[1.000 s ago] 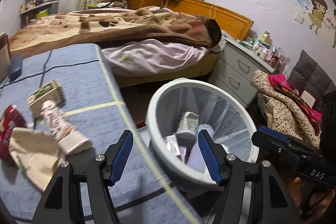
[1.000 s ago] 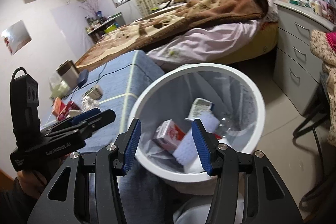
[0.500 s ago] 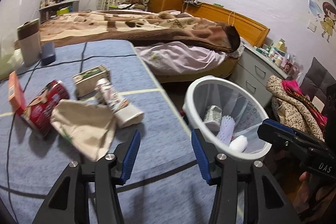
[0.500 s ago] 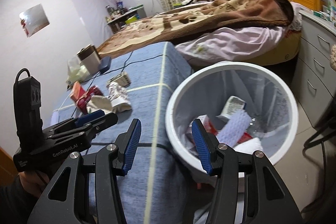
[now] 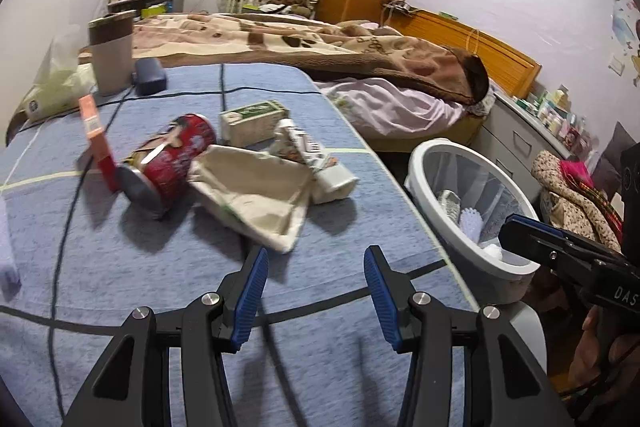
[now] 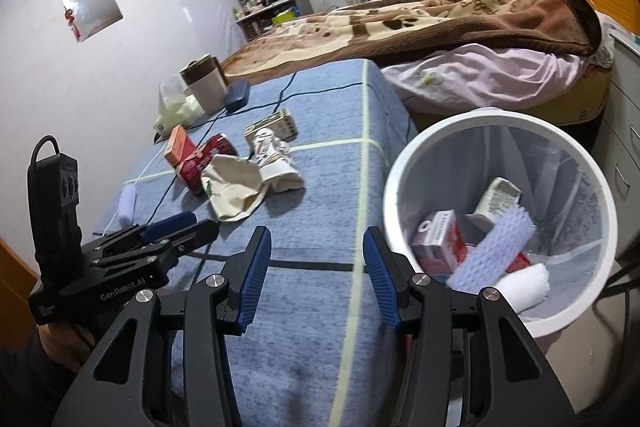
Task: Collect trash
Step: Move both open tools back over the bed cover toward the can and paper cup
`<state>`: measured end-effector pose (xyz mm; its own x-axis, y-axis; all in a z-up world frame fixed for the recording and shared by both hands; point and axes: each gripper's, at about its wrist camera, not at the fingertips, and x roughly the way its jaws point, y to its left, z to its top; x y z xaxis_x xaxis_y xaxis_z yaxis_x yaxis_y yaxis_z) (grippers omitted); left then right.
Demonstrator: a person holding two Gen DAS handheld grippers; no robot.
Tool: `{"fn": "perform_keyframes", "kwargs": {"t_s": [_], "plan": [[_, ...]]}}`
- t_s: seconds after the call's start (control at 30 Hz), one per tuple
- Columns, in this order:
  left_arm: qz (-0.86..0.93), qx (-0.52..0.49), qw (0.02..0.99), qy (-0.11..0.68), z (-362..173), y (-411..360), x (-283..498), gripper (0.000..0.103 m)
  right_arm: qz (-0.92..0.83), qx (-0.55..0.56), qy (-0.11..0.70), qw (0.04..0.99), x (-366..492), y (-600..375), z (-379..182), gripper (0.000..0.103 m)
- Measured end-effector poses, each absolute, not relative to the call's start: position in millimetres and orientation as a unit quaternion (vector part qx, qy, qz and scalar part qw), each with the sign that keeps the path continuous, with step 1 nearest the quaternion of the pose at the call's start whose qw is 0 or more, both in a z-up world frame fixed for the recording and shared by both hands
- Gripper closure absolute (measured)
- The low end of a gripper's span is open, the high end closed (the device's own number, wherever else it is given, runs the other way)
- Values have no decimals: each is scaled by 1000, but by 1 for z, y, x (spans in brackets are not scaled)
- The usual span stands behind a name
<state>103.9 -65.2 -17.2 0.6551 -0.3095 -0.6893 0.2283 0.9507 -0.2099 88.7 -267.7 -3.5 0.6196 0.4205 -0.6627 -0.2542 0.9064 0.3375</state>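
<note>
Table surface (image 5: 160, 267), covered in blue cloth, carries the remaining trash in one cluster: beige pouch (image 5: 256, 195), red can (image 5: 172, 159) lying on its side, crumpled white carton (image 5: 316, 163), green-and-white box (image 5: 252, 119) and orange box (image 5: 96, 135). White bin (image 6: 400, 187) stands just beside the table edge and already holds several items. Left gripper (image 5: 314, 291) is empty, jaws partly apart, aimed at the pouch, which lies nearest. Right gripper (image 6: 316, 279) is empty too, jaws closing on nothing, between table and bin. Step in hand, as judged: reach for the next item. Next move calls for advancing the left gripper until the pouch edge sits between its pads.
</note>
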Motion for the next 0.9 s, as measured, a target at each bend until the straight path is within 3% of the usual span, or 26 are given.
{"fn": "perform_keyframes", "kwargs": {"t_s": [0.7,0.9], "plan": [[-73,-60,922,374,-6,4,138,52,222,65,419,878,124,-224,-8,57],[-69,-51,925,371,-2,16,161,51,227,58,416,879,137,-217,-9,45]]}}
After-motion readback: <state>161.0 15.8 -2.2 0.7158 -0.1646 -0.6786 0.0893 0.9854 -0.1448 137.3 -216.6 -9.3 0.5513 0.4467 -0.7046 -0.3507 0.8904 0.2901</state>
